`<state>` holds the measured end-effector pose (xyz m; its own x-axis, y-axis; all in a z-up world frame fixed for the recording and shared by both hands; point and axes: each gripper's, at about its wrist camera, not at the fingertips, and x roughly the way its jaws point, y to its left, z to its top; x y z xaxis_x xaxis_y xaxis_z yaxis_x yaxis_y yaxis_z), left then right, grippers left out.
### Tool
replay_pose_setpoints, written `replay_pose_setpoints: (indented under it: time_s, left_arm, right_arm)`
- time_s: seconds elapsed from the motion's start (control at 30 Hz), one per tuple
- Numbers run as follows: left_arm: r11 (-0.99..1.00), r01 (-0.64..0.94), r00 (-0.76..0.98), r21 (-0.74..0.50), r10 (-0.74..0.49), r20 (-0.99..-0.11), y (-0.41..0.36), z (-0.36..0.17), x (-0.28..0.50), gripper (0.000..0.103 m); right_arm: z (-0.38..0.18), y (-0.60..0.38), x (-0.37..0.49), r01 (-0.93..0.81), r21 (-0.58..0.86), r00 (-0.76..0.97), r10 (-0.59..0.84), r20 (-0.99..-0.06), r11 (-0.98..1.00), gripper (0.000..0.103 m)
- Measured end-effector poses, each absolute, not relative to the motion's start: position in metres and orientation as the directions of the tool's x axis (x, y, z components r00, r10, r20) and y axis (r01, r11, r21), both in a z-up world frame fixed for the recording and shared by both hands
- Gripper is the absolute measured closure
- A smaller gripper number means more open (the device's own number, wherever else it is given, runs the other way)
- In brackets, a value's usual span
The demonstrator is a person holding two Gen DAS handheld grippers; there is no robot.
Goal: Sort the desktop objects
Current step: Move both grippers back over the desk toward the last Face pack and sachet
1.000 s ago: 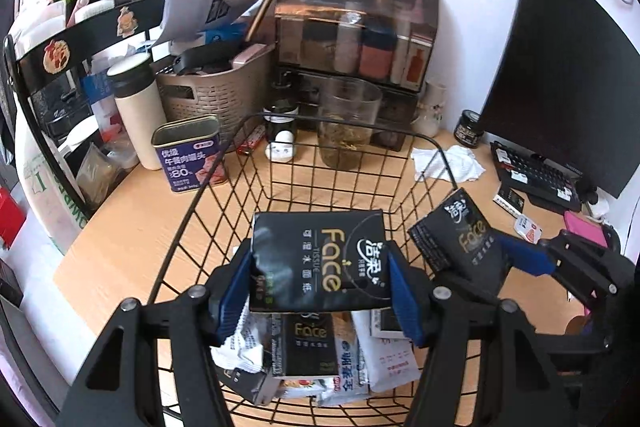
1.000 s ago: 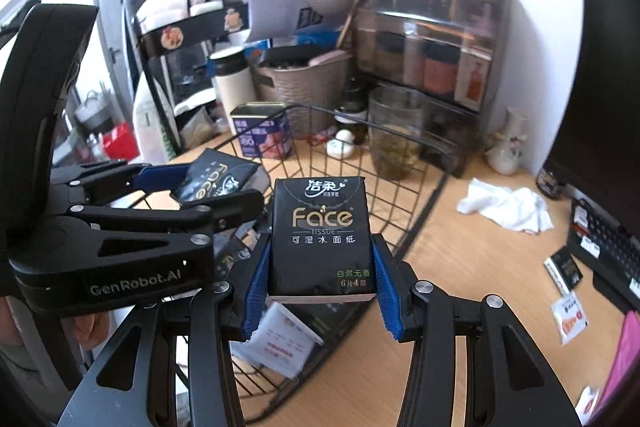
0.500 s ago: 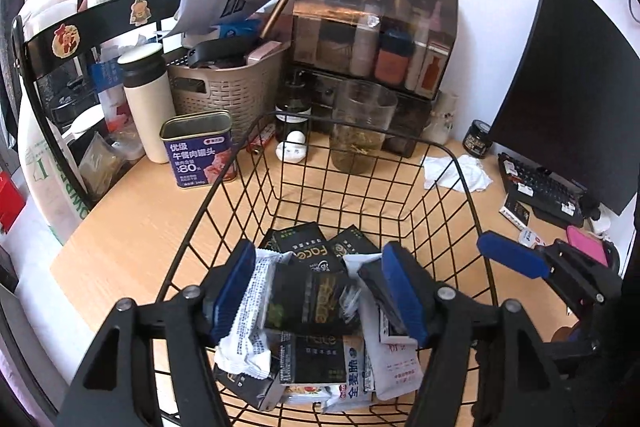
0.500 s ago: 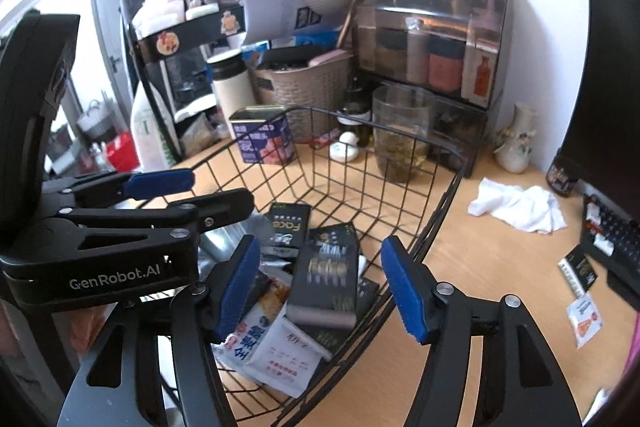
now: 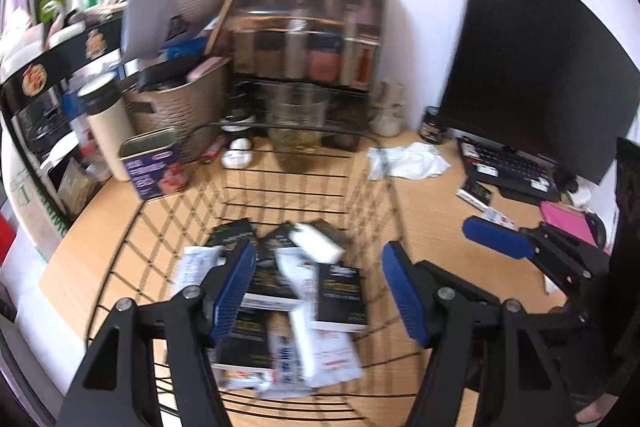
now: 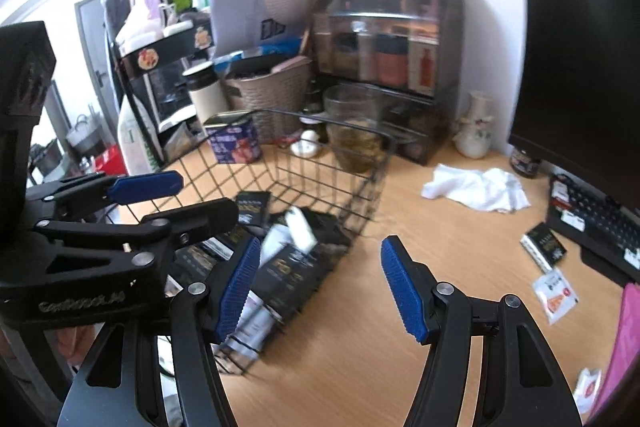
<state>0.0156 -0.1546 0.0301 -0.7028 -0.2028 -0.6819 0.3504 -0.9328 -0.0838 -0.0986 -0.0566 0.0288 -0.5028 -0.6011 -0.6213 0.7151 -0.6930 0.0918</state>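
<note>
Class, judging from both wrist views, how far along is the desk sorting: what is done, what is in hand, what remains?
Done: tissue packs and sachets lie piled in the wire basket. In hand: nothing; the left gripper and right gripper are both open and empty. Left: a small black pack, a sachet and a crumpled tissue are still on the desk.

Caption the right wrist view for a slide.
Right tool open and empty beside the wire basket of black tissue packs; loose sachets wait on the desk.
</note>
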Motion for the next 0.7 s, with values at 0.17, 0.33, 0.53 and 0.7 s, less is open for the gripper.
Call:
replay_pose_setpoints:
  time_s: [0.17,0.33,0.53,0.7]
  left_arm:
    - [-0.954,0.287,-0.721,-0.093,-0.151,-0.676,-0.114,0.033,-0.004,0.032]
    - [-0.975,0.205,-0.715,-0.089,-0.087,-0.693,-0.071,0.024,-0.037,0.032]
    - [-0.988,0.132,-0.666,-0.08,-0.029,-0.745,-0.031,-0.006,-0.088,0.028]
    - [-0.994,0.078,-0.608,-0.073,0.011,-0.794,0.0,-0.039,-0.129,0.028]
  right_arm:
    - [0.027,-0.014,-0.109,0.669,0.097,-0.538,-0.571,-0.62,-0.737,0.04]
    - [0.021,0.037,-0.124,0.611,0.087,-0.578,-0.518,-0.631,-0.787,0.04]
    - [-0.004,0.123,-0.163,0.474,0.098,-0.615,-0.408,-0.675,-0.875,0.04]
    - [-0.038,0.177,-0.187,0.395,0.117,-0.583,-0.347,-0.734,-0.911,0.04]
